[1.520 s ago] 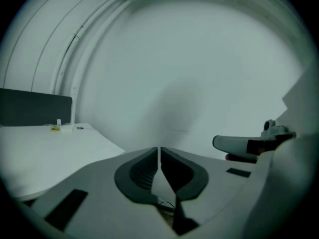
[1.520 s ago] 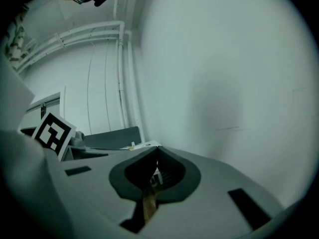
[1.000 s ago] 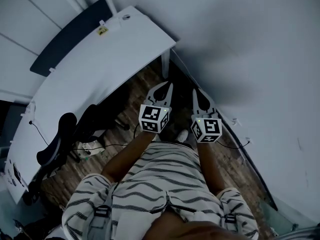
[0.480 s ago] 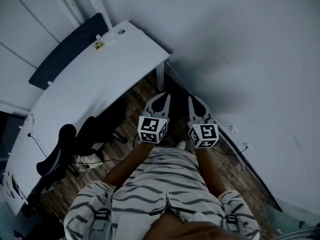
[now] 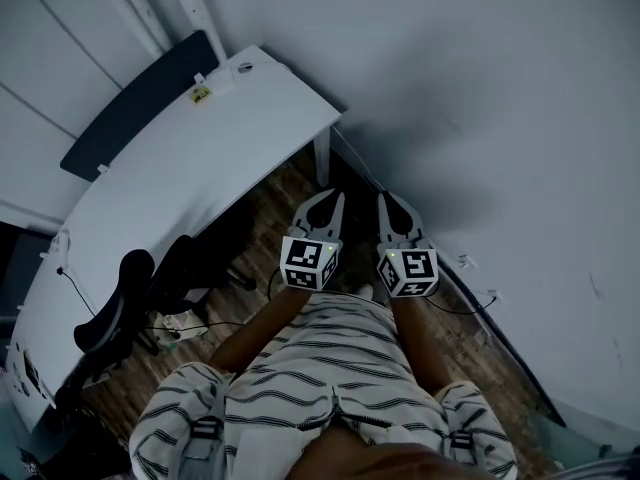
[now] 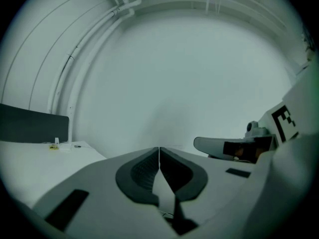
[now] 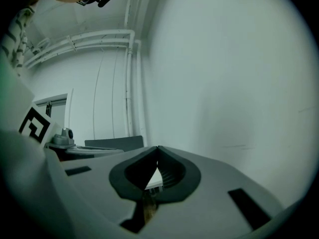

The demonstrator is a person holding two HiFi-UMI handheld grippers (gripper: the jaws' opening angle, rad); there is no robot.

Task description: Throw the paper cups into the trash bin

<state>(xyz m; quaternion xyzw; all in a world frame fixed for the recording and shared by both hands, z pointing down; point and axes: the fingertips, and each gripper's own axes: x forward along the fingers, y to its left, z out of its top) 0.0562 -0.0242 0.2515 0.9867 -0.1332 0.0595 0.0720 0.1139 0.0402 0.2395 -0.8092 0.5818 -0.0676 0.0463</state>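
Note:
No paper cup and no trash bin shows in any view. In the head view my left gripper [image 5: 336, 197] and right gripper [image 5: 384, 197] are held side by side in front of a striped shirt, over the wooden floor, pointing at a white wall. The left gripper view has its jaws [image 6: 159, 149] closed tip to tip with nothing between them, and the right gripper [image 6: 234, 146] shows at the right. My right gripper [image 7: 158, 148] also has its jaws together and empty in its own view.
A long white desk [image 5: 200, 138] with a dark divider panel [image 5: 140, 93] stands at the left. A black office chair [image 5: 125, 273] and loose cables [image 5: 190, 303] sit under it on the wooden floor [image 5: 290, 183]. A white wall [image 5: 480, 98] rises close ahead and right.
The head view has shifted slightly. Both grippers keep their place and stay shut.

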